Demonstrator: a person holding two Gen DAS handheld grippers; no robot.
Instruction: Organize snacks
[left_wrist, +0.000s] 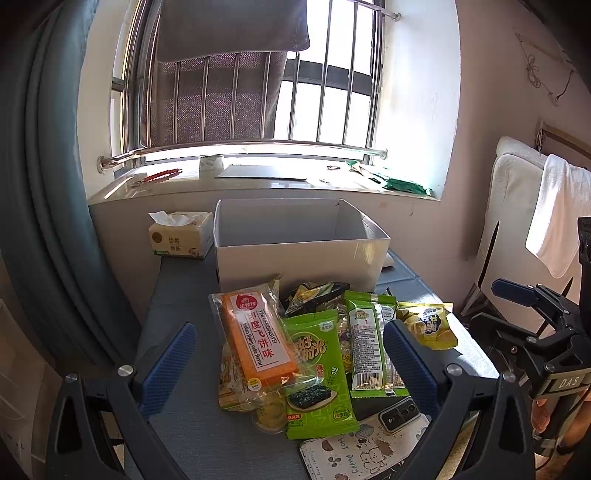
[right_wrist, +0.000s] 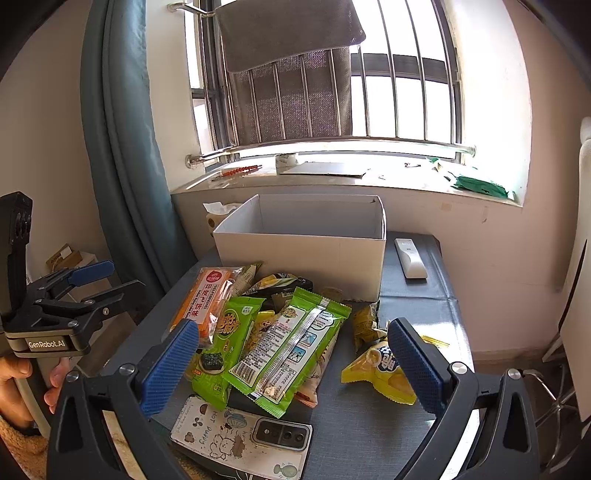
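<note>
A pile of snack packets lies on the grey table (left_wrist: 177, 295) in front of an empty white box (left_wrist: 299, 254). It includes an orange flying-cake packet (left_wrist: 255, 339), a green seaweed packet (left_wrist: 317, 373), a long green packet (left_wrist: 369, 347) and a yellow packet (left_wrist: 428, 325). My left gripper (left_wrist: 291, 369) is open, held above the near side of the pile. My right gripper (right_wrist: 295, 369) is open above the long green packet (right_wrist: 288, 347), with the yellow packet (right_wrist: 376, 369) by its right finger. The box (right_wrist: 299, 247) stands behind.
A phone in a cartoon case (right_wrist: 240, 439) lies at the table's near edge. A tissue pack (left_wrist: 181, 236) sits left of the box, a white remote (right_wrist: 410, 258) to its right. A windowsill (left_wrist: 258, 184) and blue curtain (left_wrist: 48, 184) lie behind.
</note>
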